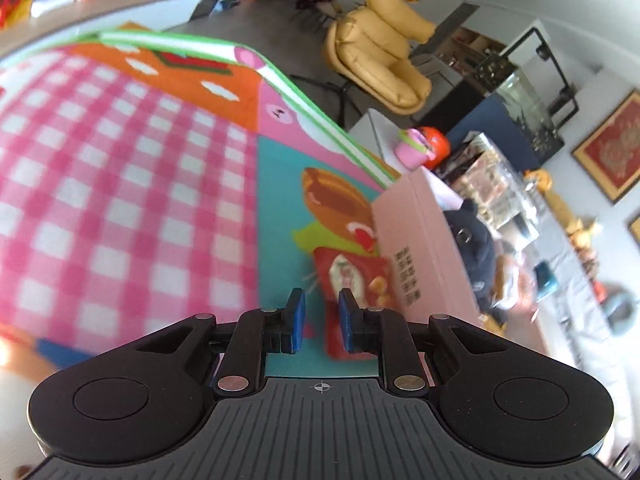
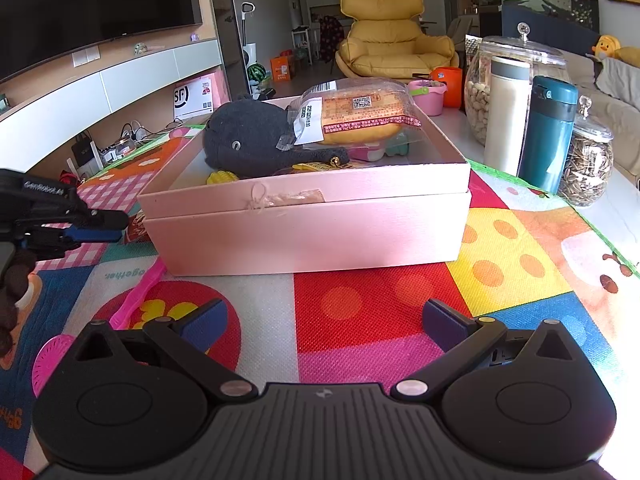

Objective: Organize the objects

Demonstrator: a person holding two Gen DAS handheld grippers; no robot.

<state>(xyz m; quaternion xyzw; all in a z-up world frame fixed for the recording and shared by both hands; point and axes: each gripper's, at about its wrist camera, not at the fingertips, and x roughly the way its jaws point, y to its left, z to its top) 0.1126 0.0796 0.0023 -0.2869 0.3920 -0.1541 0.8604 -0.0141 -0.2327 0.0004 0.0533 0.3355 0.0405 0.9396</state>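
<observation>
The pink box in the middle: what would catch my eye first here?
The pink box sits open on a bright patchwork mat, holding a dark plush toy and a wrapped bread pack. To its right stand a teal flask and glass jars.

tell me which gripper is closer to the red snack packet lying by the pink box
Left. The left gripper points straight at the red snack packet, just short of it. The right gripper hangs open before the pink box's front wall.
</observation>
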